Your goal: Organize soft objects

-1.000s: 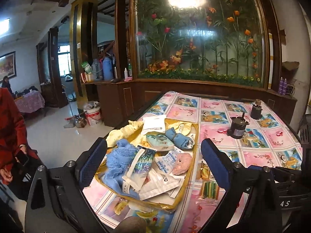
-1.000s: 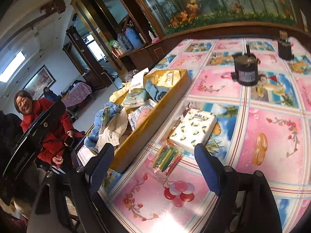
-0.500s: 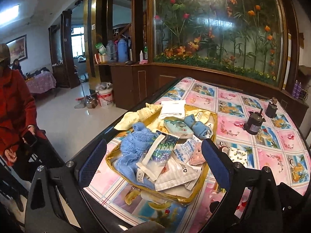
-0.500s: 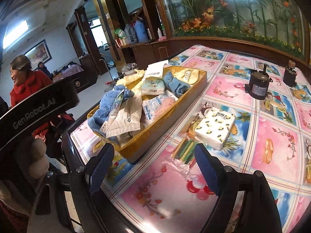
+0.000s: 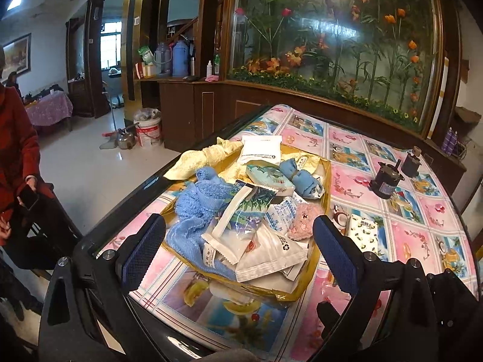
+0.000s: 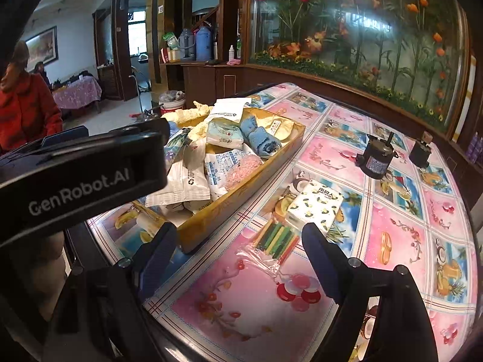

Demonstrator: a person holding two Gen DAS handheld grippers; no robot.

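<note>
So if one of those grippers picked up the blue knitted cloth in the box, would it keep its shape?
Probably not. The blue knitted cloth lies crumpled and draped over the yellow box edge, so it likely sags and dangles. It looks light. A packet rests on it and may slide off when lifted.

A shallow golden tray [image 5: 324, 181] sits on the tabletop, heaped with soft things: a blue knitted cloth [image 5: 196, 208] at nine o'clock, white sachets [image 5: 265, 253] at six, a pink plush [image 5: 303, 221] at three, rolled blue socks [image 5: 297, 175] at one, and a yellow cloth [image 5: 199, 158] draped over the rim at eleven.
</note>
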